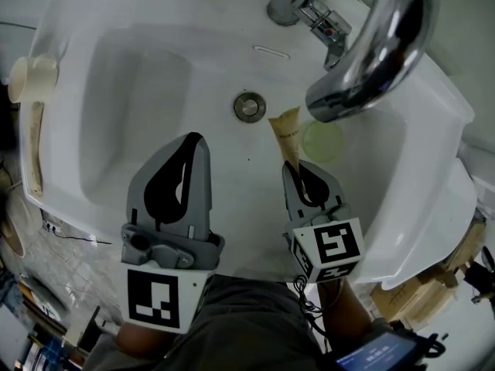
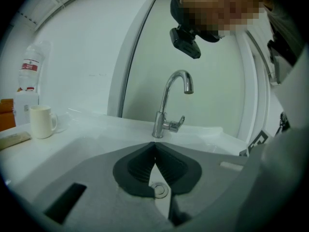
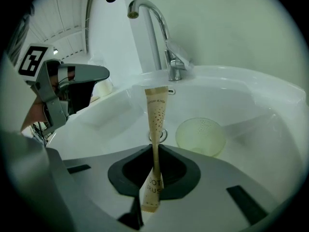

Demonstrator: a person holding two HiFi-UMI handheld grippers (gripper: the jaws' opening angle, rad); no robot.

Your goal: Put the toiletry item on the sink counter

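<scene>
My right gripper (image 3: 155, 151) is shut on a long beige toothbrush packet (image 3: 156, 122), which sticks out ahead of the jaws over the white basin. In the head view the packet (image 1: 286, 134) points toward the drain (image 1: 249, 106), held by the right gripper (image 1: 298, 175) above the bowl. My left gripper (image 1: 193, 141) hovers over the basin's left part, jaws shut with nothing between them; its own view shows the closed pads (image 2: 155, 146) with the tap (image 2: 170, 105) beyond.
A pale green round soap (image 1: 322, 141) lies in the basin under the chrome tap spout (image 1: 371, 52). A white mug (image 2: 42, 122) and a plastic bottle (image 2: 30, 81) stand on the counter (image 2: 29, 146) at left. A beige bar (image 1: 35, 149) lies along the counter's left edge.
</scene>
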